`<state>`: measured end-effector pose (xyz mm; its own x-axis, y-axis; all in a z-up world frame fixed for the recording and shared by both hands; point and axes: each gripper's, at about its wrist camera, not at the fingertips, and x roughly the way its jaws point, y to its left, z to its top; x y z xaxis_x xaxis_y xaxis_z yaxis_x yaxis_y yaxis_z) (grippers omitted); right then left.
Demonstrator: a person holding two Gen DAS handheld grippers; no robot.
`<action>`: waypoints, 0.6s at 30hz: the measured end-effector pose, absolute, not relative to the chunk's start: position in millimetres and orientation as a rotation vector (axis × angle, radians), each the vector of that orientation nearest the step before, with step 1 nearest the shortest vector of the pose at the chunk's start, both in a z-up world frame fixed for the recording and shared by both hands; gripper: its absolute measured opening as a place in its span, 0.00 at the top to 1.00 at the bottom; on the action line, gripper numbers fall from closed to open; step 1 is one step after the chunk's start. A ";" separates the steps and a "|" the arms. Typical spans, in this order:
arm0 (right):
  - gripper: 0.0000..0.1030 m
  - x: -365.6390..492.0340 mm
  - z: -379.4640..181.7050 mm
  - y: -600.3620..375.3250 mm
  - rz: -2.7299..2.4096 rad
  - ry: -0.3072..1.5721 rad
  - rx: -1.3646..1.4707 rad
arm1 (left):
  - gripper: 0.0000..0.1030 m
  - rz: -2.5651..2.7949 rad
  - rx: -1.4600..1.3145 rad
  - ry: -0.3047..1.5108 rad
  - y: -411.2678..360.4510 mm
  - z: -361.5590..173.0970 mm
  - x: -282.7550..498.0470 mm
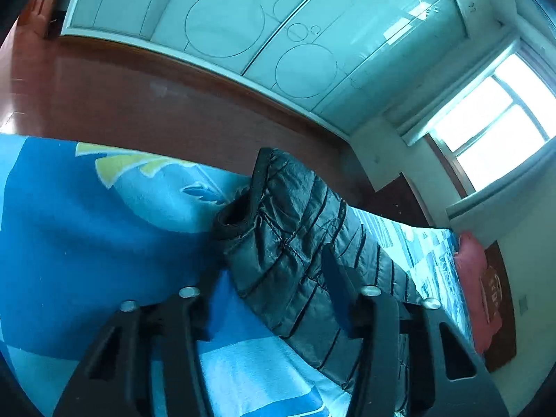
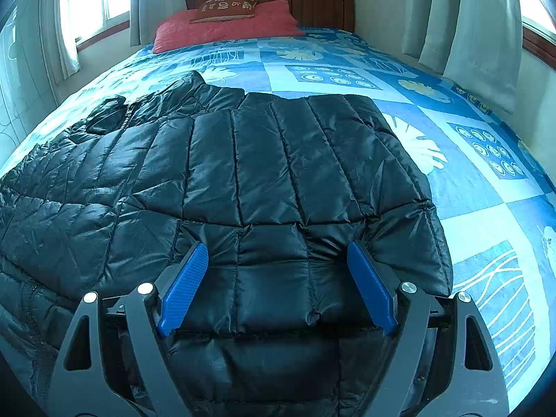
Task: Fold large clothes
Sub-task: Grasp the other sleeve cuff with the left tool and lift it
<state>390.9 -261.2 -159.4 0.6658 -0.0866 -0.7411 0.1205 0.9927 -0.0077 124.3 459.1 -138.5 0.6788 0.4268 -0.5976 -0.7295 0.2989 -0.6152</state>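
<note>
Lying on blue bedspread (image 2: 469,187): black jacket (image 2: 243,160) | right claw (image 2: 278,278) wide | left claw (image 1: 271,271) unclear

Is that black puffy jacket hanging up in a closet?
No, the black jacket lies spread out on the blue patterned bedspread, below the red pillow.

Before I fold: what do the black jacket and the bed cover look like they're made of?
Jacket: looks like thin, glossy synthetic shell, nylon or polyester, over puffy filling; it shines, creases finely and bulges between stitched channels. Bed cover: looks like matte woven cloth, maybe cotton, with a printed blue pattern and no sheen.
</note>
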 end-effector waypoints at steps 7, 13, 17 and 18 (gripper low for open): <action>0.20 390.7 -159.4 -261.4 -0.116 0.833 0.043 | 0.94 0.789 -0.948 0.403 463.3 -129.5 144.7; 0.20 390.5 -159.3 -261.4 -0.116 0.831 0.045 | 0.94 0.705 -0.777 0.361 428.4 -83.9 177.5; 0.20 390.5 -159.2 -261.9 -0.115 0.831 0.045 | 0.94 0.577 -0.652 0.362 375.2 -51.5 211.0; 0.20 390.4 -159.2 -262.0 -0.115 0.830 0.046 | 0.94 0.535 -0.622 0.365 356.7 -43.3 223.0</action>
